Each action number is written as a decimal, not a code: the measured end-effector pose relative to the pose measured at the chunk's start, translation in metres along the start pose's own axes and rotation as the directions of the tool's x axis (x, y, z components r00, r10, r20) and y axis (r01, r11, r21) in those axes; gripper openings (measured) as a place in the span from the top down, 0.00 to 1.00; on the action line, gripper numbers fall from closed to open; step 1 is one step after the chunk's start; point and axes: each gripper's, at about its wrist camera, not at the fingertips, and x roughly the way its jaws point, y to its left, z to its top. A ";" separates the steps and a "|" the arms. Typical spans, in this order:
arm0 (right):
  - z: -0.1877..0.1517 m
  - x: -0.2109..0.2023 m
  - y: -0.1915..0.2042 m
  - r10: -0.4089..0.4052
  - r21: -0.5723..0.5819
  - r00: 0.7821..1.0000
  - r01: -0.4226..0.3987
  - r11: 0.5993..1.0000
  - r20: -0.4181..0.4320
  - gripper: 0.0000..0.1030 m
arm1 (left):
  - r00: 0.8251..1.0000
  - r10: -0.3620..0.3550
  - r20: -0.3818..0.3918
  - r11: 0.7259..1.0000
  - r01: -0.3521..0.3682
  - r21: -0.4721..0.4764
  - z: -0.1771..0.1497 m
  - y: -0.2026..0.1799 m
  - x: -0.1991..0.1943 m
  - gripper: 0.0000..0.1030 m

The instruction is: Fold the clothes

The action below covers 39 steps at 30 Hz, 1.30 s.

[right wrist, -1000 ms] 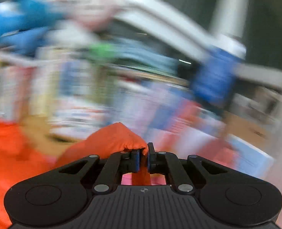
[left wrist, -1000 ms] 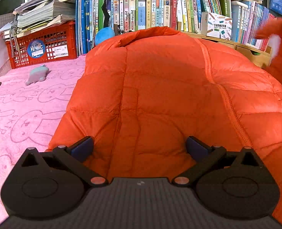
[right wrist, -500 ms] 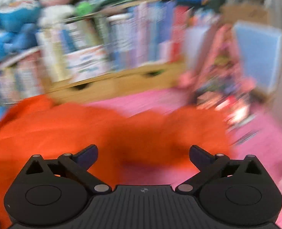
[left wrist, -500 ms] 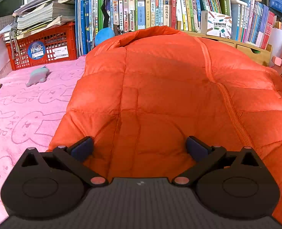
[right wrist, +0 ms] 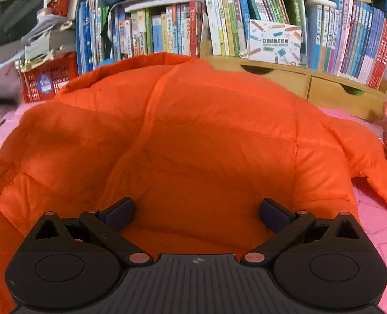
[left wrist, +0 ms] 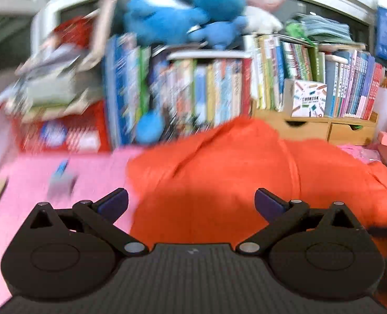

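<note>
Pink blanket [left wrist: 70, 167] lies bare left of the orange jacket [right wrist: 193, 130]; books [right wrist: 167, 31] wall off the back

Blurred books [left wrist: 183, 96], jacket [right wrist: 193, 136] edge-cropped.

Landmark: I take the wooden drawer unit [right wrist: 306, 83] at the back.
Above it: upright books [right wrist: 350, 41] fill my view.
Left of it: red crate [right wrist: 47, 81] under stacked papers.
Higher up: blue plush toys [left wrist: 177, 18].
Below: pink cover [right wrist: 379, 230].
</note>
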 end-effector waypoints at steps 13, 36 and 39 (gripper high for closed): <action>0.000 0.004 -0.003 -0.002 0.025 0.999 0.003 1.000 -0.033 0.00 | 0.861 0.497 -0.108 0.864 -0.479 0.155 0.059 0.105 0.140 0.04; 0.003 -0.014 -0.010 -0.011 0.059 0.999 0.009 0.998 0.037 0.00 | 0.967 -0.133 -0.219 0.975 0.088 -0.205 -0.020 0.180 -0.012 0.00; 0.001 -0.042 -0.032 -0.022 0.168 0.989 -0.003 0.986 0.146 0.00 | 0.937 -0.228 -0.265 0.961 0.173 -0.214 -0.032 0.146 -0.001 0.00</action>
